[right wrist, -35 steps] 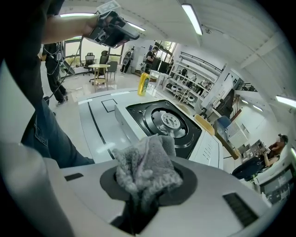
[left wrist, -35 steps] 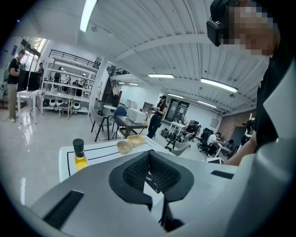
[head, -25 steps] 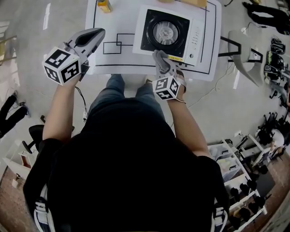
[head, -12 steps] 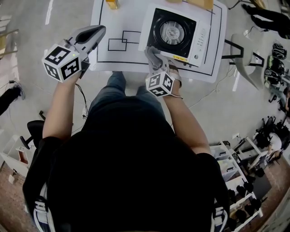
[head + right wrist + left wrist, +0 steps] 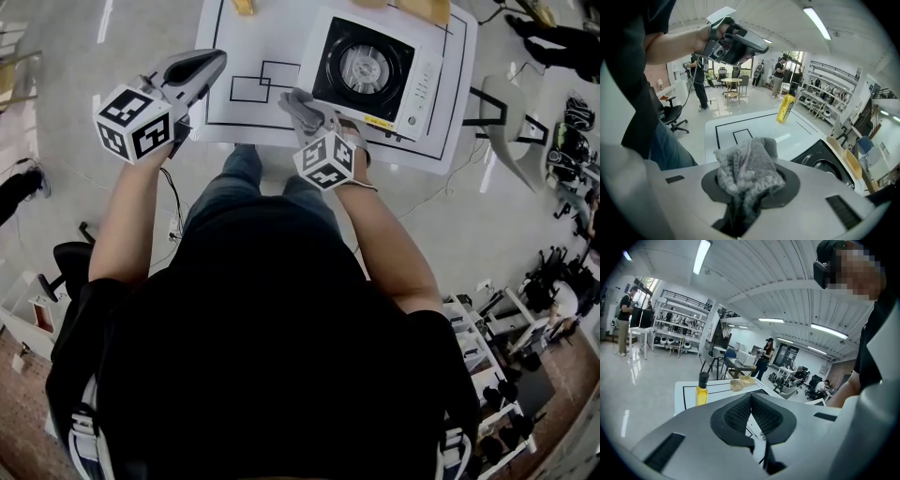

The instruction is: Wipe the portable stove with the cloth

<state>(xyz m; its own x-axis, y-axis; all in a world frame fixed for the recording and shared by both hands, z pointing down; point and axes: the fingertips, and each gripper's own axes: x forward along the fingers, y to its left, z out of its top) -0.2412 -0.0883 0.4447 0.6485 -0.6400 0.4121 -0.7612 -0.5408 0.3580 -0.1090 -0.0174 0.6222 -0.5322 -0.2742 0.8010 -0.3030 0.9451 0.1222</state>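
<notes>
your right gripper [image 5: 314, 120] is clamped on the grey cloth [image 5: 298, 101]. in the right gripper view the cloth [image 5: 747, 171] is bunched up between the jaws and bulges out over the right gripper [image 5: 747, 187].

key relation: the stove [image 5: 373, 73] lies to the right of the cloth and a little farther out on the table [image 5: 281, 37]. the cloth hangs over bare white table just off the stove's near left corner and looks clear of it, though contact is hard to call from here. in the right gripper view the stove [image 5: 825, 161] sits low right of the jaws. its long side runs roughly left to right along the table, a bit skewed. the right hand is much the nearer one, so the wipe looks like a short sweep rightward and forward onto the black top.

pose: right forearm reaches forward from your body, gripper tipped steeply down at the table. your left gripper [image 5: 208, 64] is held up over the table's left edge, well apart from the stove, pointing forward and only slightly down. in its own view the left gripper [image 5: 751, 413] has its jaws pressed together with nothing between them. a yellow bottle [image 5: 701, 392] stands at the far left of the table, out of the wiping path.
</notes>
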